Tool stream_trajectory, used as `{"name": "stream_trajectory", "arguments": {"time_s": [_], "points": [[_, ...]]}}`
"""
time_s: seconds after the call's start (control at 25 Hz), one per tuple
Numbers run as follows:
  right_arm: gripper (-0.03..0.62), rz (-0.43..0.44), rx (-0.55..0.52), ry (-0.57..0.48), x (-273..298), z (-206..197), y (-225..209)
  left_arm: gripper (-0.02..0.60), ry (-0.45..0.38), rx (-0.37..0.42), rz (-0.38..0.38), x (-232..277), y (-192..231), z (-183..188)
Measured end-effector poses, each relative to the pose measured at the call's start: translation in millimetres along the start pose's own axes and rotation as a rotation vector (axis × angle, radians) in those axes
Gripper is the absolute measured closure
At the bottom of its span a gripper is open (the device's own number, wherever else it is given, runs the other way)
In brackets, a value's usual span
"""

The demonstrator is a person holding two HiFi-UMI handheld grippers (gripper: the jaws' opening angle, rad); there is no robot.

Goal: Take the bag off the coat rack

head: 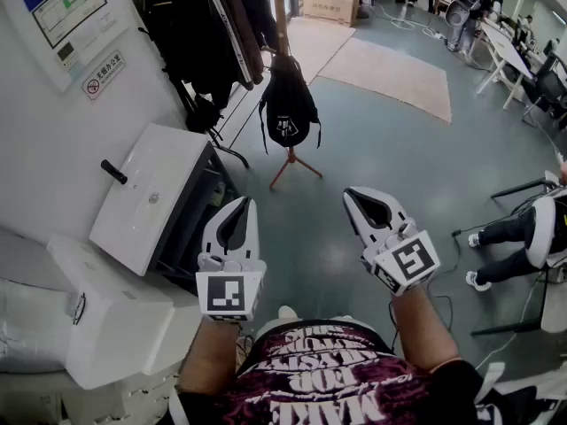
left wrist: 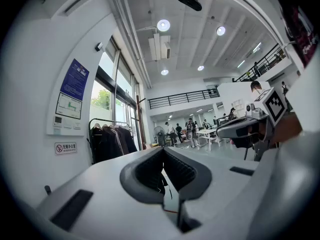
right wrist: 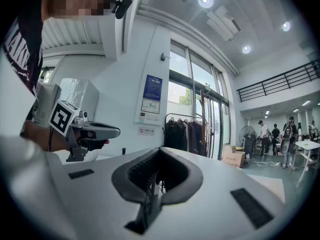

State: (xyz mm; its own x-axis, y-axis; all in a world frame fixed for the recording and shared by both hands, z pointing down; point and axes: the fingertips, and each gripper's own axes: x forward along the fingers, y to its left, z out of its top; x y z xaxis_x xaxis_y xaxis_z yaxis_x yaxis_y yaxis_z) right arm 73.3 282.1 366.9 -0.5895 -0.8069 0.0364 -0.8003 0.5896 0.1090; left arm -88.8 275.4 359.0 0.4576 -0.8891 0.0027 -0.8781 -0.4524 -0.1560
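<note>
Ahead, a slouchy black bag [head: 288, 104] hangs from the slim brown rack [head: 280, 11]; left tool [head: 244, 204] and right tool [head: 353, 194] sit closed.

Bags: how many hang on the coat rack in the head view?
1: a black bag hangs on the wooden coat rack, straight ahead. The dark coats hanging to its left could hide others.
</note>
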Motion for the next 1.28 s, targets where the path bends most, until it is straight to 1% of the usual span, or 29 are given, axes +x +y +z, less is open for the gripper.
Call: {"name": "stream_trajectory", "arguments": {"time_s": [0.28, 0.44, 0.56, 0.68, 0.76, 0.92, 0.96, 1.04, 1.16, 1.28], "points": [[0.591, -0.025, 0.010, 0.019, 28, -5, 26, 0.574, -0.012, 0.020, -0.028, -6, 35, -10], [0.591, -0.033, 0.021, 0.046, 35, -12, 33, 0.575, -0.005, -0.020, -0.028, -7, 48, -21], [0.589, -0.042, 0.015, 0.058, 36, -15, 32, 0.574, -0.012, -0.018, -0.038, -3, 51, -23], [0.588, -0.074, 0.016, 0.049, 37, -13, 23, 0.574, -0.014, -0.037, -0.001, 3, 61, -28], [0.586, -0.094, 0.022, 0.046, 39, -14, 15, 0.574, 0.000, -0.054, 0.006, 8, 65, -35], [0.536, -0.111, 0.042, 0.053, 45, -22, -4, 0.569, 0.019, -0.070, 0.002, 21, 68, -46], [0.528, -0.114, 0.047, 0.054, 47, -25, -9, 0.556, 0.018, -0.078, 0.001, 25, 69, -48], [0.507, -0.115, 0.055, 0.057, 54, -28, -22, 0.504, 0.025, -0.085, 0.000, 36, 71, -53], [0.505, -0.107, 0.078, 0.059, 69, -36, -42, 0.482, 0.046, -0.077, 0.002, 59, 75, -59], [0.490, -0.091, 0.087, 0.064, 88, -43, -61, 0.479, 0.048, -0.090, 0.006, 84, 82, -59]]}}
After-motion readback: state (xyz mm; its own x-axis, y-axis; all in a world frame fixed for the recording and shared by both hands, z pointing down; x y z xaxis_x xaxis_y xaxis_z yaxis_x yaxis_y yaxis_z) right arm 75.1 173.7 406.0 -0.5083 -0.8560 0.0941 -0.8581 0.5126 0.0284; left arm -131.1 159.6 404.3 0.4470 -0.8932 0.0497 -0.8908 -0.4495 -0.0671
